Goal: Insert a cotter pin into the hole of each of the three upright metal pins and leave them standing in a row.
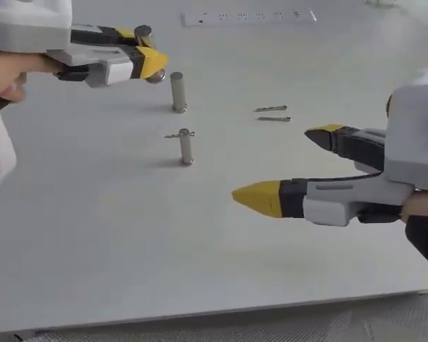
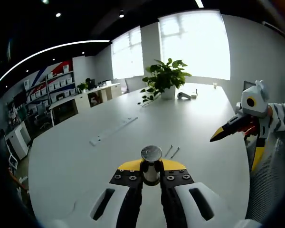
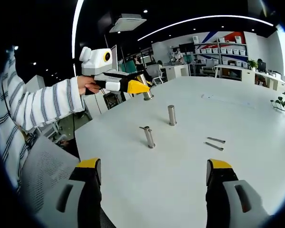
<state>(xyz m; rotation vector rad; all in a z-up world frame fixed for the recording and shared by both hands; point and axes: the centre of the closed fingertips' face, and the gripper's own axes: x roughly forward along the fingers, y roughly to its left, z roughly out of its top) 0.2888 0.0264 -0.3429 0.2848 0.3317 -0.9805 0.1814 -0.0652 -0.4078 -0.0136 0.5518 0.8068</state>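
White tabletop (image 1: pixel 128 249) beneath everything, smooth and broad. Over its right side, right gripper (image 1: pixel 271 164), spread wide and empty. At upper left, left gripper (image 1: pixel 153 64), pinched on a metal pin (image 2: pixel 151 159) and held clear of the surface. Between the two, standing near each other: bare pin (image 1: pixel 177 91), then fitted pin (image 1: pixel 186 147) with a cotter pin (image 1: pixel 178 134) already through its top. To the right of those, lying flat side by side, two loose cotter pins (image 1: pixel 271 109). Smallest of all, the hole in the held pin: possibly turned away, too blurred to tell.

Risks from here:
- A missed or jammed insertion, with that hole facing the wrong way.
- A slipped pickup, from thin flat cotter pins on a slick top.
- A toppled standing pin, from wide jaws sweeping in close.
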